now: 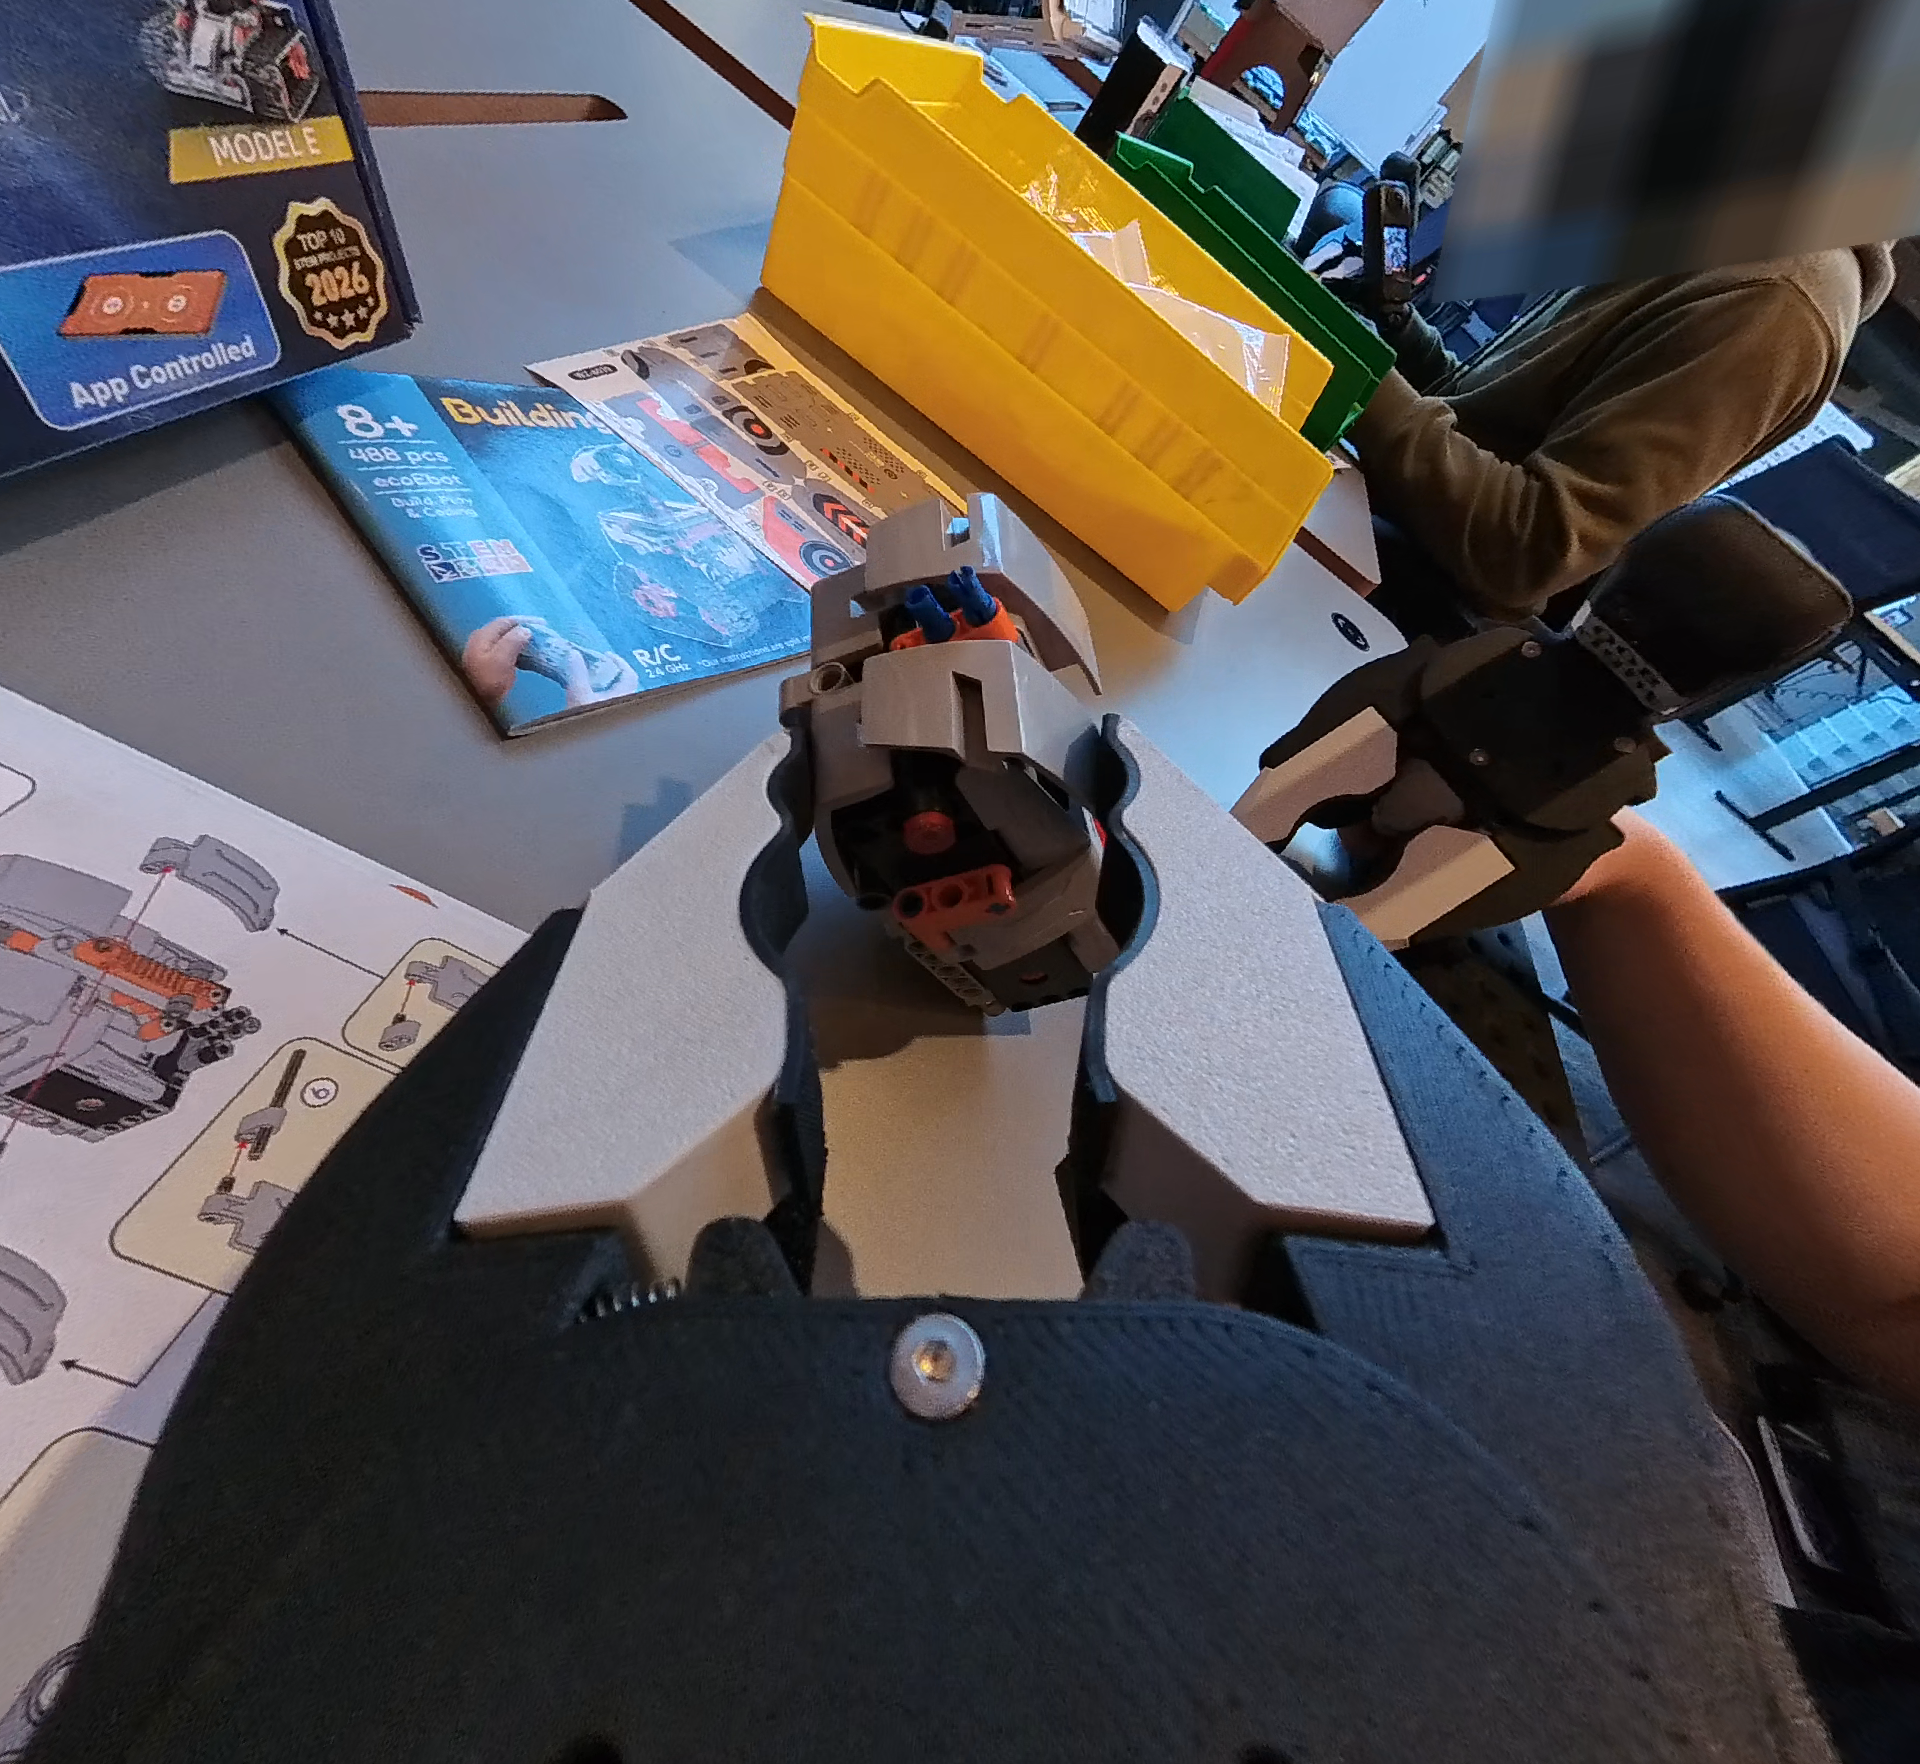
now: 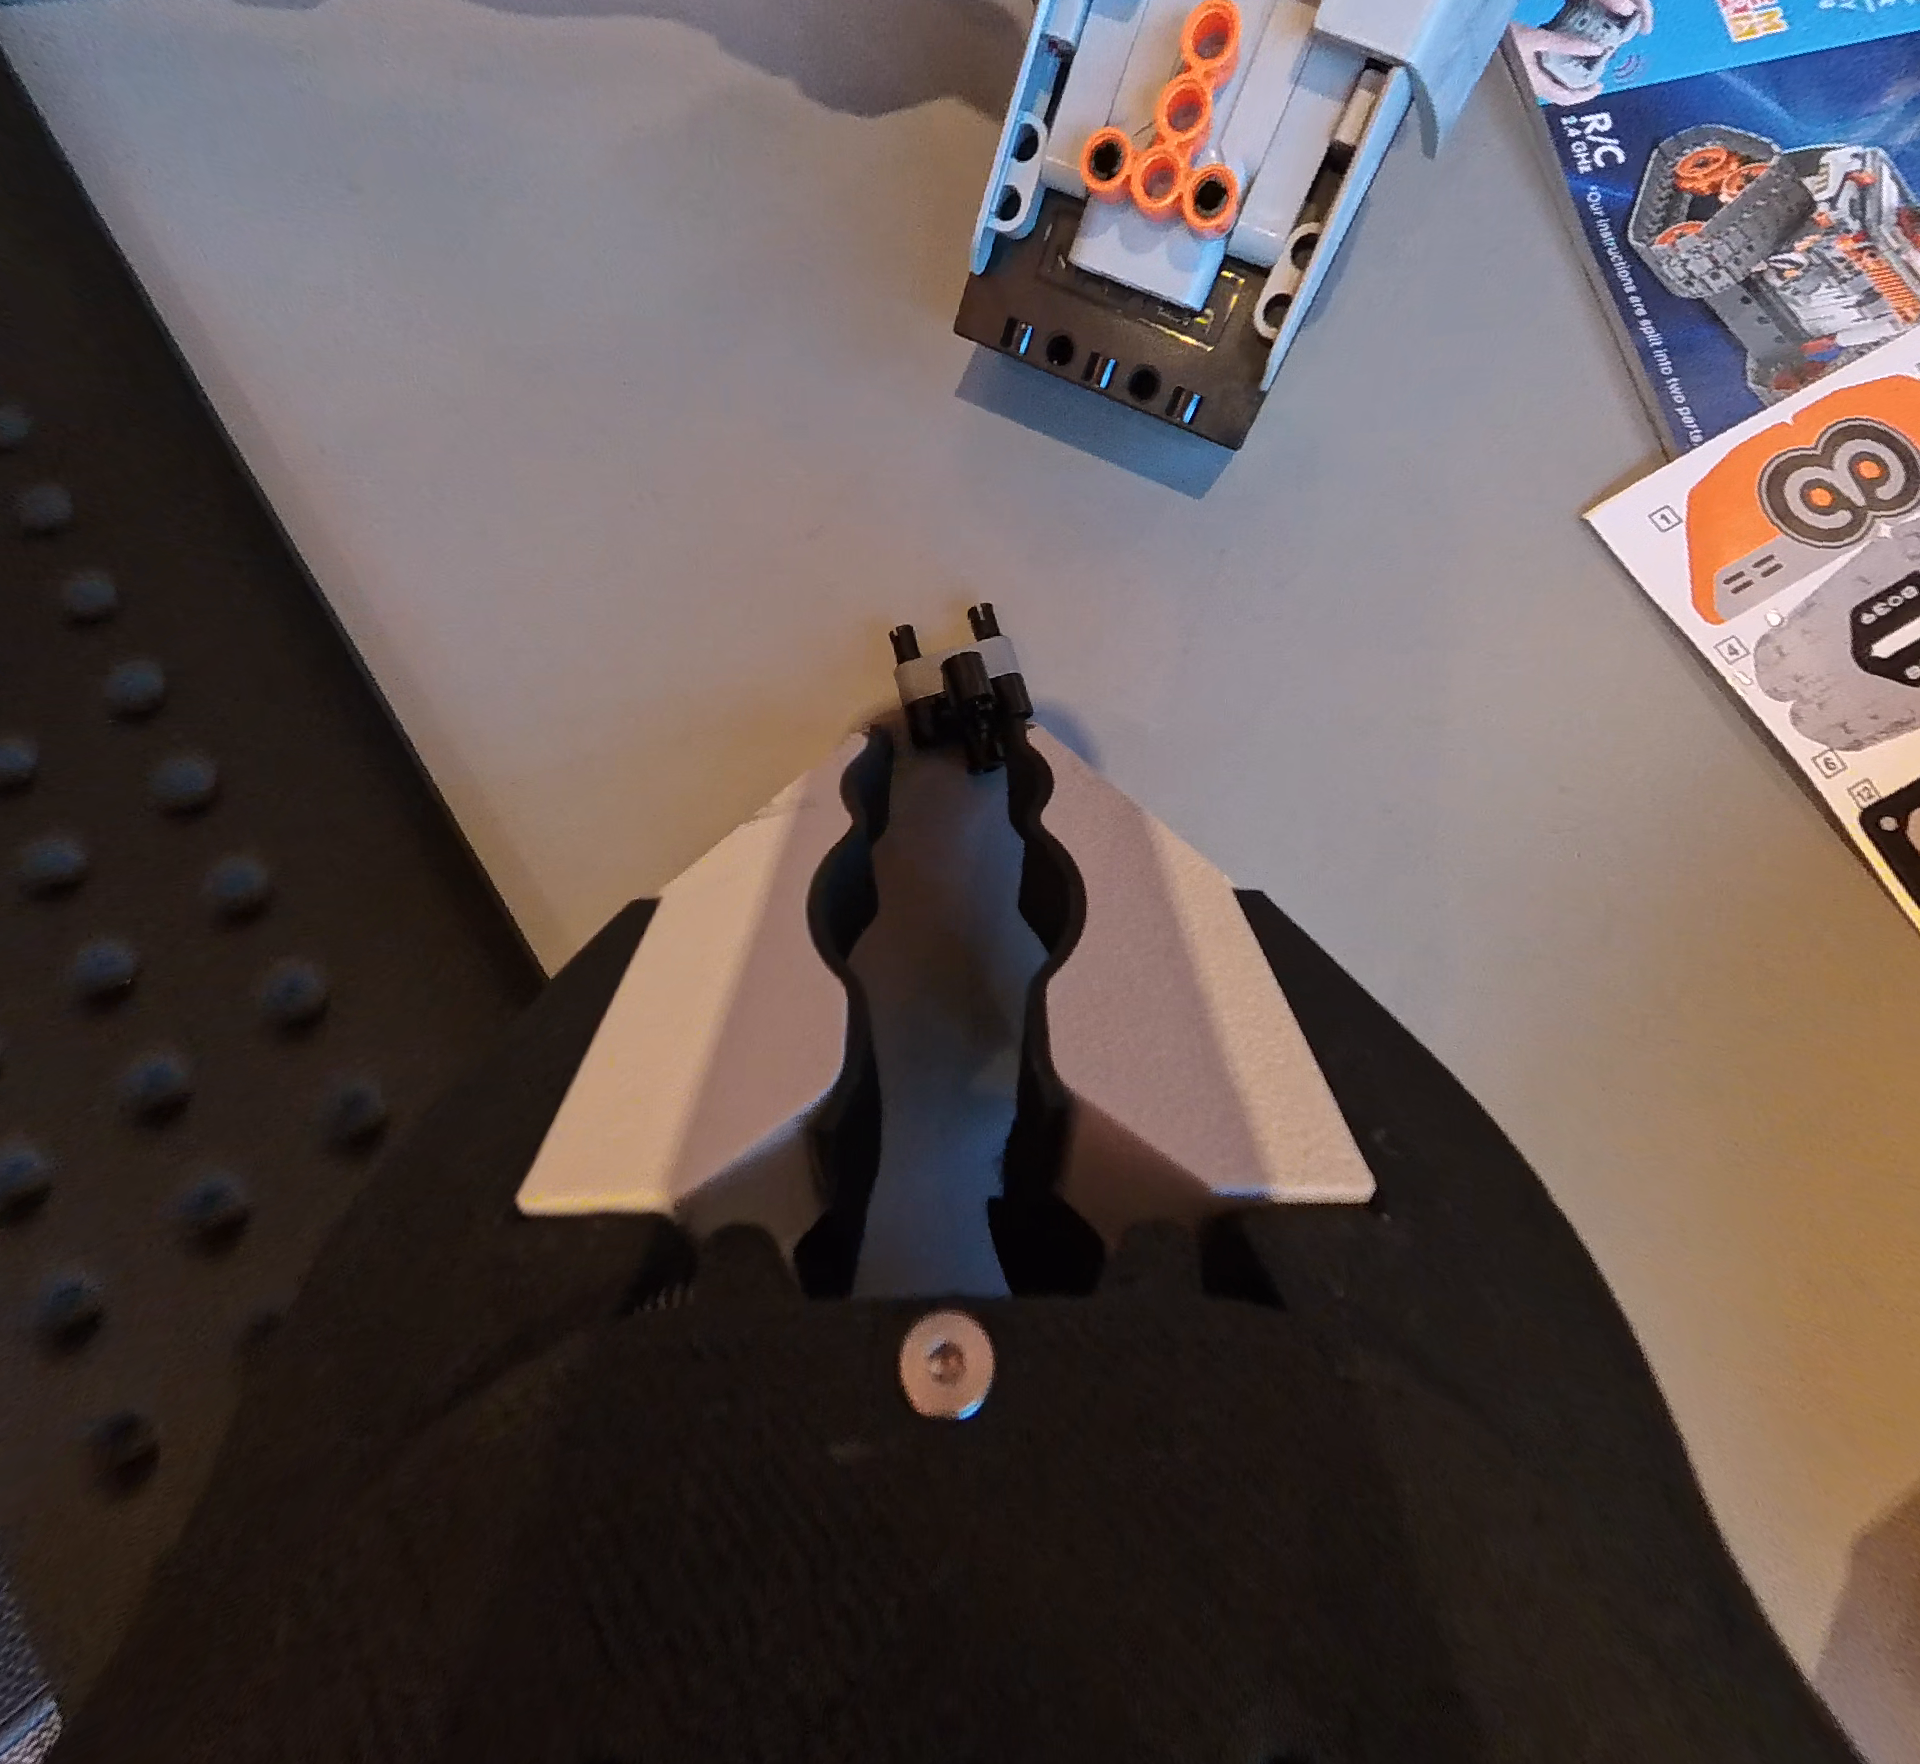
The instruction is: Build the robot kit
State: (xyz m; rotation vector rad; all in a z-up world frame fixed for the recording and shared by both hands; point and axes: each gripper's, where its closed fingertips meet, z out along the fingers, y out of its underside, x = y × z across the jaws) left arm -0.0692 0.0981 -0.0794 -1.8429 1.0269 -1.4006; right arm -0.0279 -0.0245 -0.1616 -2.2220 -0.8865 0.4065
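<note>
My left gripper [image 1: 951, 805] is shut on a grey, black and orange brick-built model [image 1: 935, 738] and holds it upright over the grey table. The same model shows in the right wrist view [image 2: 1174, 156], its black base toward me and an orange beam on top. My right gripper [image 2: 956, 743] is shut on a small grey connector piece with black pins [image 2: 961, 680] at its fingertips, a short way in front of the model's base. The right gripper also shows in the left wrist view [image 1: 1351, 821], held by a hand to the right of the model.
A yellow bin [image 1: 1039, 301] and a green bin [image 1: 1247, 249] stand behind the model. A blue booklet [image 1: 540, 540], a sticker sheet [image 1: 769, 457], a blue box [image 1: 177, 135] and an open instruction sheet [image 1: 156, 987] lie to the left. A dark studded mat [image 2: 156, 779] borders the table. Spacing between my two grippers at the tips: around 15 centimeters.
</note>
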